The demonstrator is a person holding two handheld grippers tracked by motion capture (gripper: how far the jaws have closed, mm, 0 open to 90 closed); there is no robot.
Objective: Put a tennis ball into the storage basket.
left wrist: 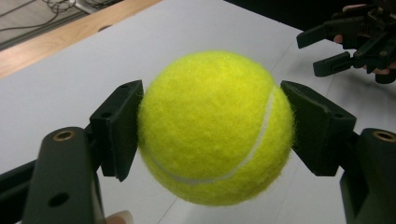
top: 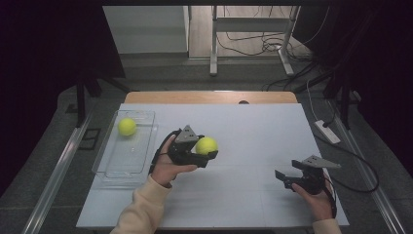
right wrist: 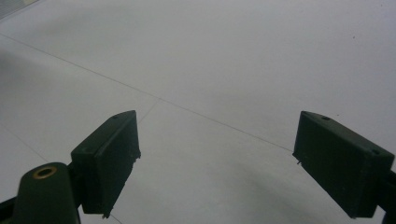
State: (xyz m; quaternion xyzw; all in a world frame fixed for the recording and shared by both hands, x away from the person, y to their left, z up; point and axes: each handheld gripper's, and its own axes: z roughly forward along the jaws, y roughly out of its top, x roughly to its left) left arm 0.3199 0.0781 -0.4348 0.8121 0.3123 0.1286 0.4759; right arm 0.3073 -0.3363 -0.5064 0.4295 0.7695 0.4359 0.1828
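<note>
The left gripper (top: 208, 155) clamps a ball (top: 206, 145) above mid-table, right of the tray (top: 113, 170) (one ball (top: 127, 126) lies there). The right gripper (top: 285, 178) idles wide, holding nothing. Fuzzy felt and a round shape could let the ball slip if tilted.

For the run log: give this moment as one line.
left gripper: shut on tennis ball, held above table | right gripper: open, nothing between jaws | second ball: in clear tray
</note>
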